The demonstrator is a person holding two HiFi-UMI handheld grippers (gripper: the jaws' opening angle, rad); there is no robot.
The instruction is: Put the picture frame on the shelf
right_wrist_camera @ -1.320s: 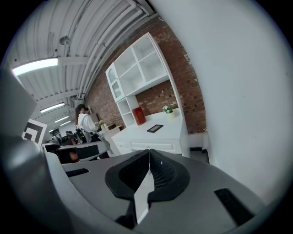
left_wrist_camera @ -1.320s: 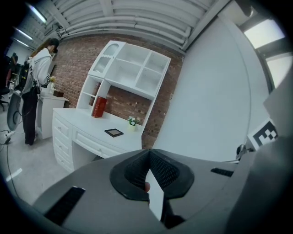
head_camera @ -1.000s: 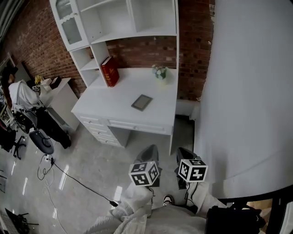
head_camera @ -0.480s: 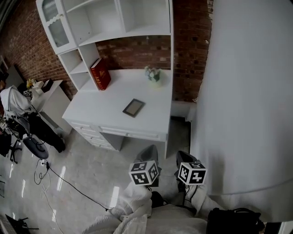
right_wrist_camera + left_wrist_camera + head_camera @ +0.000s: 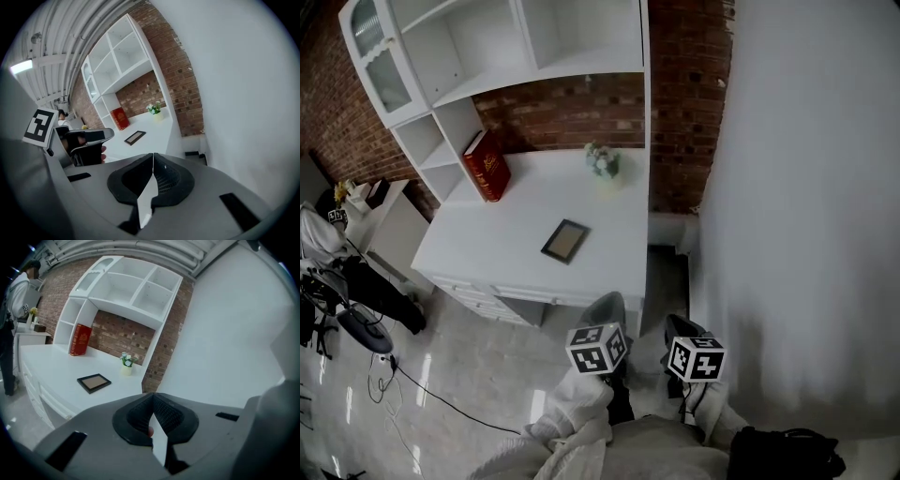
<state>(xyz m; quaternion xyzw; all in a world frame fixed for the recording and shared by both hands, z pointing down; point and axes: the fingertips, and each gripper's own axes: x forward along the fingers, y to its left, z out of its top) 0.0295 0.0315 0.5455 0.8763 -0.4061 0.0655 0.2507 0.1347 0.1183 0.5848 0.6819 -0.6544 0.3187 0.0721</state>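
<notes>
The dark picture frame (image 5: pixel 565 241) lies flat on the white desk (image 5: pixel 609 244), in front of the white shelf unit (image 5: pixel 487 56). It also shows as the frame (image 5: pixel 94 382) in the left gripper view and, small, as the frame (image 5: pixel 135 137) in the right gripper view. Both grippers hang low in front of the desk, well short of the frame and side by side. My left gripper (image 5: pixel 604 309) is shut with nothing in it; its jaws meet in its own view (image 5: pixel 153 417). My right gripper (image 5: pixel 680 328) is likewise shut and empty (image 5: pixel 153 174).
A red book (image 5: pixel 487 166) leans in the shelf's lower corner and a small flower pot (image 5: pixel 603 161) stands at the desk's back. A white wall (image 5: pixel 806 187) runs along the right. An office chair (image 5: pixel 356 319), a cable (image 5: pixel 441 394) and a side table lie left.
The desk and shelf have slid left and lower in the head view and look a little nearer. Both grippers stay low, shut and empty.
</notes>
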